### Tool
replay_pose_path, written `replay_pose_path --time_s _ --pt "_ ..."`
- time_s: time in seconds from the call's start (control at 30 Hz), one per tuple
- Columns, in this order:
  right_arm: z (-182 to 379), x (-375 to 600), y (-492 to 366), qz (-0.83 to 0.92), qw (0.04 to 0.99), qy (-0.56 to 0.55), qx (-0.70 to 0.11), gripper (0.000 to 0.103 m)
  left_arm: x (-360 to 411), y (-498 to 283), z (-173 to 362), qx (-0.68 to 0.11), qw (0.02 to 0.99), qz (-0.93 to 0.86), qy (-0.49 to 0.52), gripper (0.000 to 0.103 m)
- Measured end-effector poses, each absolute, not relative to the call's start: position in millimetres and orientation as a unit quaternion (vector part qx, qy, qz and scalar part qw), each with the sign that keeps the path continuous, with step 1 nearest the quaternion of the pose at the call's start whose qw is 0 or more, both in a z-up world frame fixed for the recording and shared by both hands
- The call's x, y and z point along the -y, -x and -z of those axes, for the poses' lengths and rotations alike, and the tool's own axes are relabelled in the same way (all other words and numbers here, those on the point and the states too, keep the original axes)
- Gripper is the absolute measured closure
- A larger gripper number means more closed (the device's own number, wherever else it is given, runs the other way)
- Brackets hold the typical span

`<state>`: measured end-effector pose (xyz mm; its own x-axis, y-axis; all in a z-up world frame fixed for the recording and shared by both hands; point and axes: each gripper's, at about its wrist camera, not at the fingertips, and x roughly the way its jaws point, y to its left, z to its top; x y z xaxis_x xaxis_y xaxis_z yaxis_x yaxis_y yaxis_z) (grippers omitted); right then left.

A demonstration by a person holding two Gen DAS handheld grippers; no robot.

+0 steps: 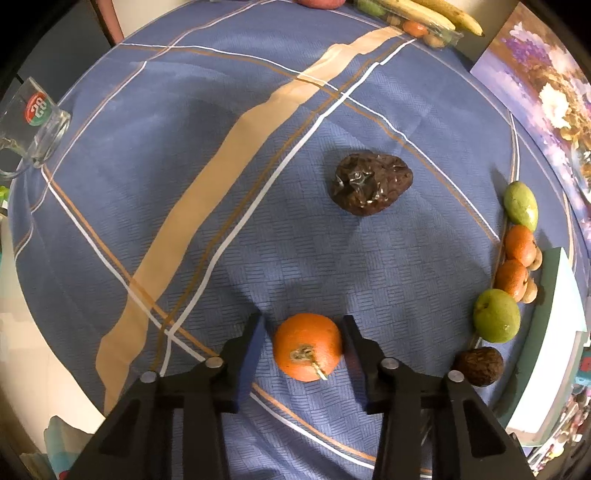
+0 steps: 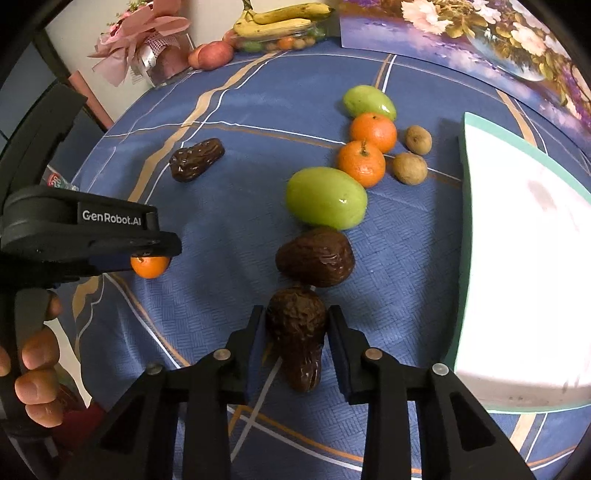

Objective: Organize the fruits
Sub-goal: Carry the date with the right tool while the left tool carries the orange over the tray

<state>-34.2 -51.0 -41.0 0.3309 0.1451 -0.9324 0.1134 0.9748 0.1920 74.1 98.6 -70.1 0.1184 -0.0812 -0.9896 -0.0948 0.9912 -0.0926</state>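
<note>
A blue checked tablecloth (image 1: 184, 110) covers the table. My left gripper (image 1: 303, 320) points straight down, shut on a tangerine (image 1: 306, 347) that rests on the cloth. The right wrist view shows the same tangerine (image 2: 149, 266) under that gripper. My right gripper (image 2: 296, 312) is shut on a dark wrinkled fruit (image 2: 297, 332) at the near end of a row. Beyond it lie another dark fruit (image 2: 316, 256), a green fruit (image 2: 327, 197), two tangerines (image 2: 361, 162), a second green fruit (image 2: 369, 101) and two small brown fruits (image 2: 410, 168). One dark fruit (image 1: 371, 183) lies alone mid-table.
A white board with a green edge (image 2: 524, 258) lies to the right of the row. A glass mug (image 1: 37, 122) stands at the left edge. At the back are a tray of bananas (image 2: 280, 26), reddish fruit (image 2: 212, 55), a pink bouquet (image 2: 147, 40) and a floral picture (image 2: 480, 33).
</note>
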Motion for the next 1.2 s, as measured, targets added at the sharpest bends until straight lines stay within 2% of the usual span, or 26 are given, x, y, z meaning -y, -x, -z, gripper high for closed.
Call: replay_pose_path --time_s 0.4,0.83,1.03,1.2 --pt "23 59 39 -0.009 0.823 -0.129 -0.554 0.069 -102 -63 39 -0.643 0.76 0.022 0.088 0.066" --pt "-9 89 53 0.008 0.845 -0.196 -0.498 0.069 -102 -45 6 -0.61 0.784 0.048 0.102 0.066" --pt "-24 128 63 0.086 0.856 -0.2 -0.469 0.069 -77 -38 -2 -0.597 0.794 0.084 0.082 0.066" --pt "-24 167 71 0.171 0.839 -0.204 -0.475 0.069 -42 -37 -8 -0.594 0.794 0.12 0.056 0.066"
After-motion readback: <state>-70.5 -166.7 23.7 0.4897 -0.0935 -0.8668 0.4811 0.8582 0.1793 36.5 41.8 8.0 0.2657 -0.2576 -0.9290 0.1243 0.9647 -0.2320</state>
